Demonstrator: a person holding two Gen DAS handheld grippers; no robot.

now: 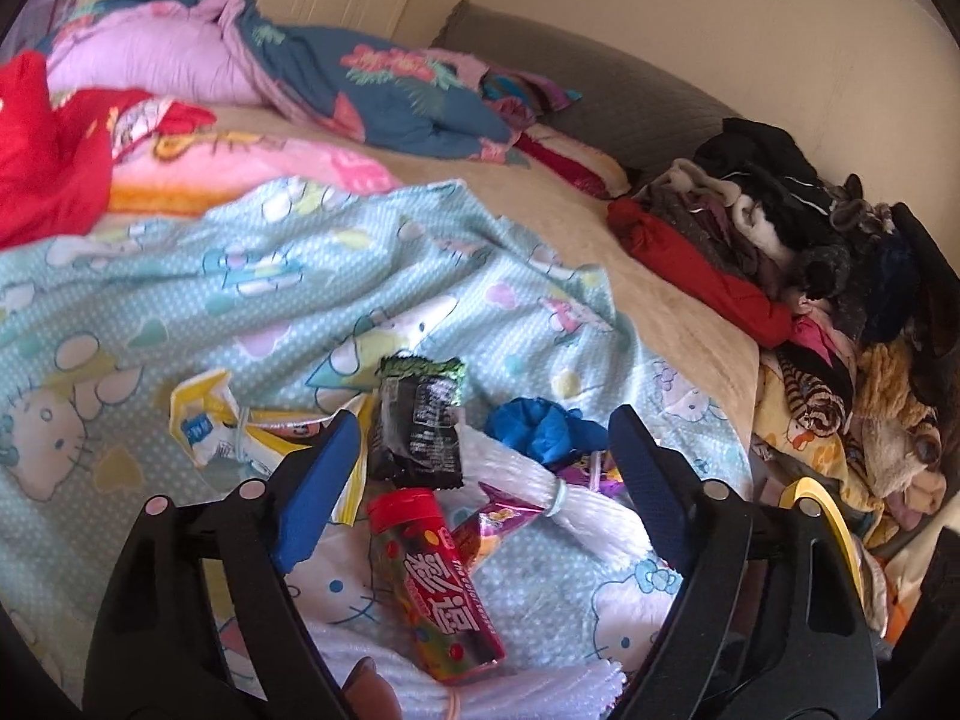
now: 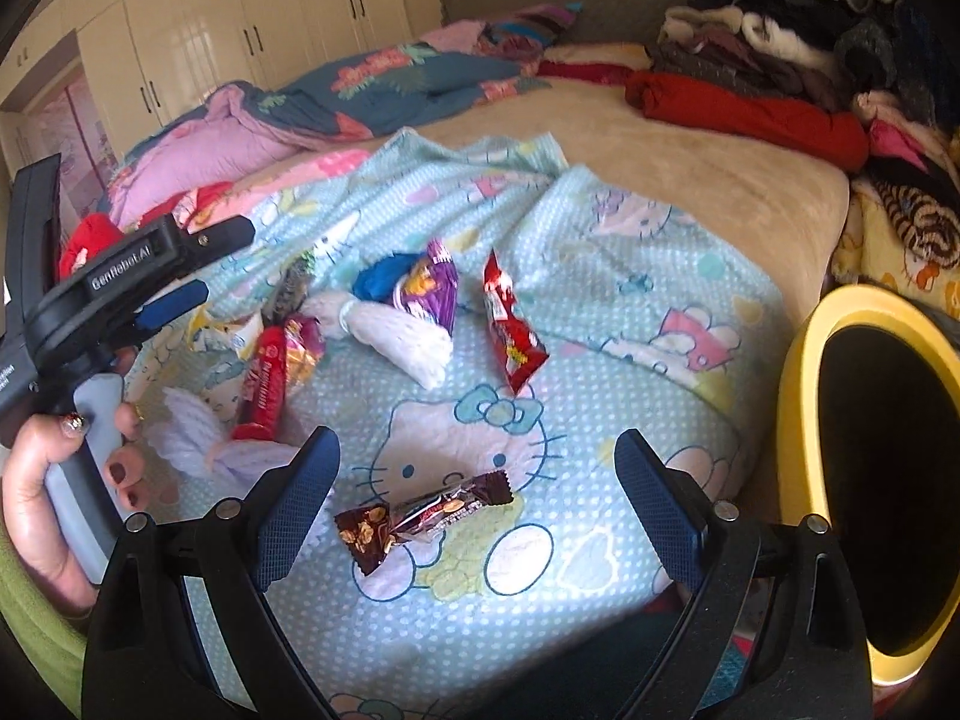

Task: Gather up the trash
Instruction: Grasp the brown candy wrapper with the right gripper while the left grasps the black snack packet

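Trash lies on a light-blue cartoon-cat blanket [image 2: 600,360]. In the left wrist view my left gripper [image 1: 480,444] is open and empty above a red-capped candy tube [image 1: 432,576], with a black wrapper [image 1: 414,426] beyond it, a yellow wrapper [image 1: 210,420] to the left and a pink wrapper [image 1: 498,522] to the right. In the right wrist view my right gripper [image 2: 477,462] is open and empty over a brown chocolate wrapper [image 2: 420,516]. A red wrapper [image 2: 510,330] and a purple wrapper [image 2: 432,288] lie farther off. The left gripper also shows in the right wrist view [image 2: 180,300].
A yellow-rimmed bin [image 2: 804,396] with a dark inside stands at the bed's right edge. White foam nets [image 2: 408,336] and a blue crumpled piece [image 1: 540,426] lie among the wrappers. A clothes pile [image 1: 780,240] fills the right side; quilts [image 1: 270,72] lie at the back.
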